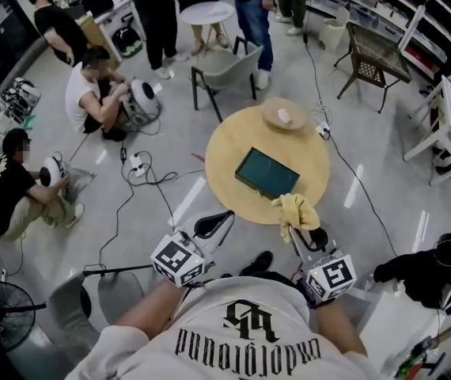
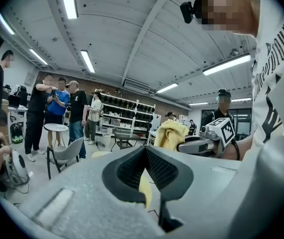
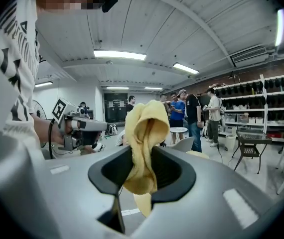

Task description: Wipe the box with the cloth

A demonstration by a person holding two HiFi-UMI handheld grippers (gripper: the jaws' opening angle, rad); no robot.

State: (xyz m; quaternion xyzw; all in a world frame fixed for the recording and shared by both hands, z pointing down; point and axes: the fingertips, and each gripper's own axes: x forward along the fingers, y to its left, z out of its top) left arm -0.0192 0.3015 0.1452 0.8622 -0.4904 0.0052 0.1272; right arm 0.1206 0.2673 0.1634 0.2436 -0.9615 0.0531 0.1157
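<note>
green box (image 1: 267,173) on table (image 1: 225,149), pale lump (image 1: 285,116) in wooden dish (image 1: 271,122), right gripper (image 1: 295,229) clamping yellow cloth (image 1: 297,209), left gripper (image 1: 227,215) closed, empty

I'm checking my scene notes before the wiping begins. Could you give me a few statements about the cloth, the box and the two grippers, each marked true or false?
1. The right gripper is clamped on the yellow cloth. True.
2. The left gripper grips the box. False: its jaws are shut on nothing, short of the table's edge.
3. The green box lies on the round wooden table. True.
4. The cloth is spread flat over the box. False: it hangs bunched from the right gripper's jaws, by the box's near corner.
</note>
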